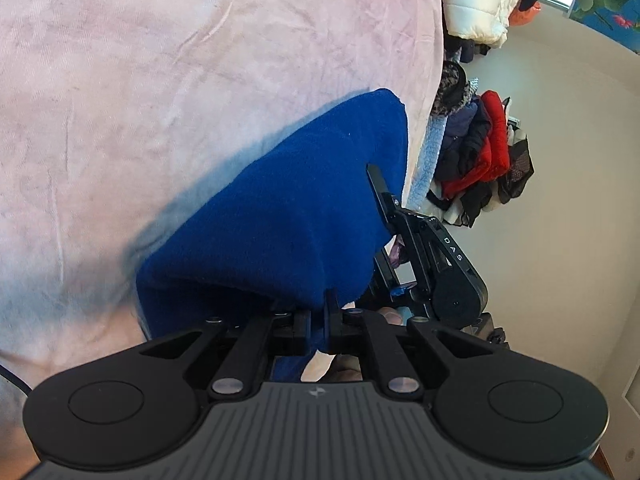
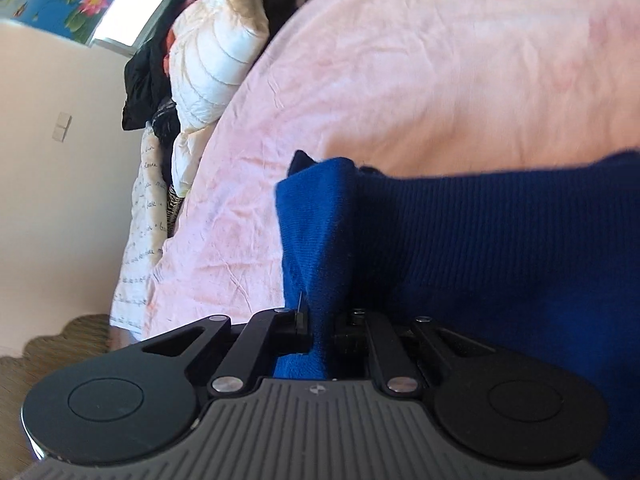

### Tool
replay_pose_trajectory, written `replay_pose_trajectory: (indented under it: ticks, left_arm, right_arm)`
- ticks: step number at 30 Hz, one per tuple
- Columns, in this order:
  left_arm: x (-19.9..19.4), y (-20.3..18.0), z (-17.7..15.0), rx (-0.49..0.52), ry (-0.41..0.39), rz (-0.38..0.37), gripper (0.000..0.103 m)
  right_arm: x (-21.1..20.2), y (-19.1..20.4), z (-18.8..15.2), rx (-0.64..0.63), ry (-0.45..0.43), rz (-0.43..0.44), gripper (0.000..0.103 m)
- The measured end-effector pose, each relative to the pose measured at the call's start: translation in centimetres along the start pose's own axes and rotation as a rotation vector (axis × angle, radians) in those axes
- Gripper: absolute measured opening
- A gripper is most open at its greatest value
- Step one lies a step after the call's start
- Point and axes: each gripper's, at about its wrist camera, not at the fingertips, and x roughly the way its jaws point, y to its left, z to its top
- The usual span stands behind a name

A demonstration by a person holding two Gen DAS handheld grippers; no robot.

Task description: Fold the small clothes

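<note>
A small blue knitted garment (image 1: 280,208) is held above the pink bedsheet (image 1: 160,80). My left gripper (image 1: 319,320) is shut on one edge of the garment, which drapes forward over its fingers. My right gripper (image 1: 404,232) shows at the right in the left wrist view, gripping the cloth's other edge. In the right wrist view, my right gripper (image 2: 322,328) is shut on a fold of the blue garment (image 2: 480,240), which spreads to the right over the pink bedsheet (image 2: 400,80).
A pile of clothes and jackets (image 1: 480,148) lies past the bed's edge by a cream wall. A white puffy jacket (image 2: 208,64) and dark clothes lie at the bed's far end. A brown rug (image 2: 60,340) covers the floor.
</note>
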Motion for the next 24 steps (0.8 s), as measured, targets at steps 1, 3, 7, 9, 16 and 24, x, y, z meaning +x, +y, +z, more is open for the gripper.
replay_pose_trajectory:
  ticks: [1, 3, 7, 9, 16, 24]
  left_arm:
    - [0.1, -0.1, -0.4, 0.004, 0.008, -0.003, 0.005]
    - [0.4, -0.1, -1.2, 0.005, 0.032, -0.007, 0.005]
    - [1.6, 0.4, -3.8, 0.013, 0.108, 0.019, 0.005]
    - [2.3, 0.9, -5.0, 0.019, 0.144, 0.041, 0.005]
    - [3.6, 1.9, -7.9, 0.067, 0.234, 0.109, 0.005]
    - [5.0, 2.8, -8.5, 0.11, 0.232, 0.214, 0.005]
  right_arm:
    - [-1.0, -0.1, 0.1, -0.006, -0.008, -0.006, 0.011]
    - [-3.2, -0.4, 0.3, -0.024, -0.023, -0.028, 0.011]
    - [-7.7, -2.5, -0.6, -0.041, -0.052, -0.087, 0.012]
    - [-9.7, -4.4, -1.3, -0.025, -0.065, -0.125, 0.012]
    - [-15.0, -10.2, -5.3, 0.049, -0.118, -0.17, 0.011]
    - [-15.3, -13.1, -6.8, 0.12, -0.149, -0.144, 0.018]
